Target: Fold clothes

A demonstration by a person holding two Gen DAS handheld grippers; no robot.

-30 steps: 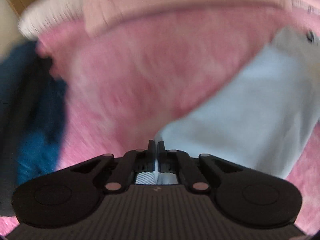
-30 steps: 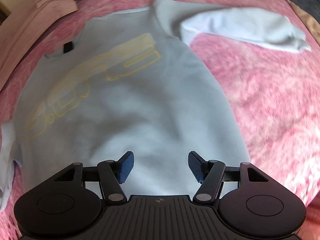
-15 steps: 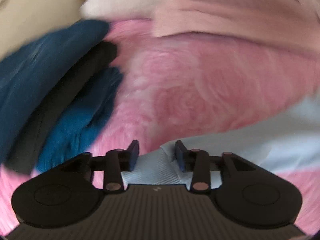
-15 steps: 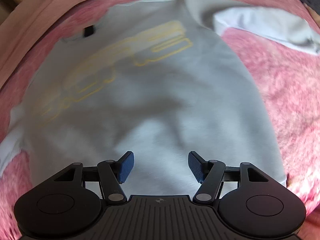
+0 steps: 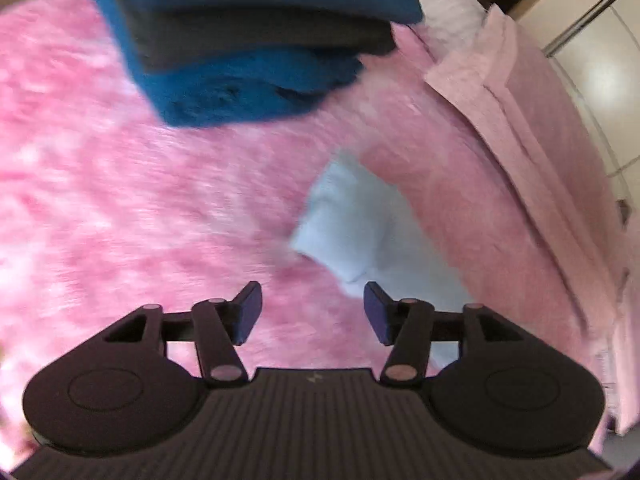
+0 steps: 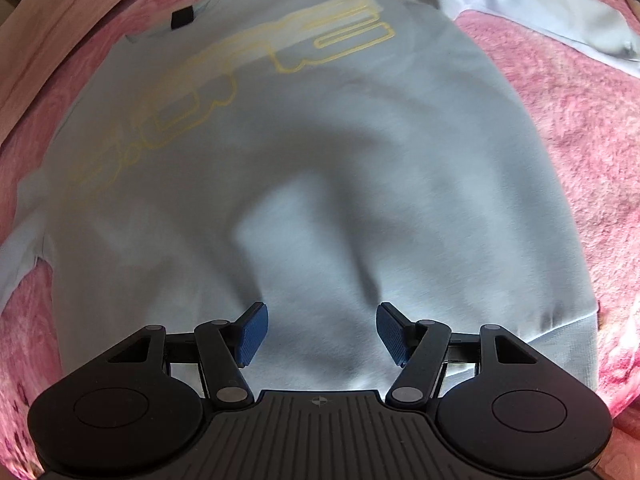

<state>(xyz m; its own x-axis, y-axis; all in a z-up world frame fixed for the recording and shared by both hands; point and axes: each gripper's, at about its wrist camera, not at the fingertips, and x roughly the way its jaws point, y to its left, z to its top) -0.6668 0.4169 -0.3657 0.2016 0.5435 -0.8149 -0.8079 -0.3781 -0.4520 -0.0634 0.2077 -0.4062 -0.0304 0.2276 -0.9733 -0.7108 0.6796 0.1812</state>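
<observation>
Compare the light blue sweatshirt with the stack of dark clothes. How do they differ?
The light blue sweatshirt lies spread flat and unfolded; the stack of dark clothes is already folded and piled. The sweatshirt is pale with yellow outlined lettering; the stack is deep blue and dark grey, no print showing. Both rest on the pink fuzzy blanket.

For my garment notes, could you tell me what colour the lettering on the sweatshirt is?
Pale yellow lettering on the light blue sweatshirt, clearest in the right wrist view.

One pale blue sweatshirt (image 6: 328, 184) lies spread ahead of the right claw (image 6: 319, 334). Three folded garments form one stack (image 5: 248, 40) well ahead of the left claw (image 5: 312, 312).
</observation>
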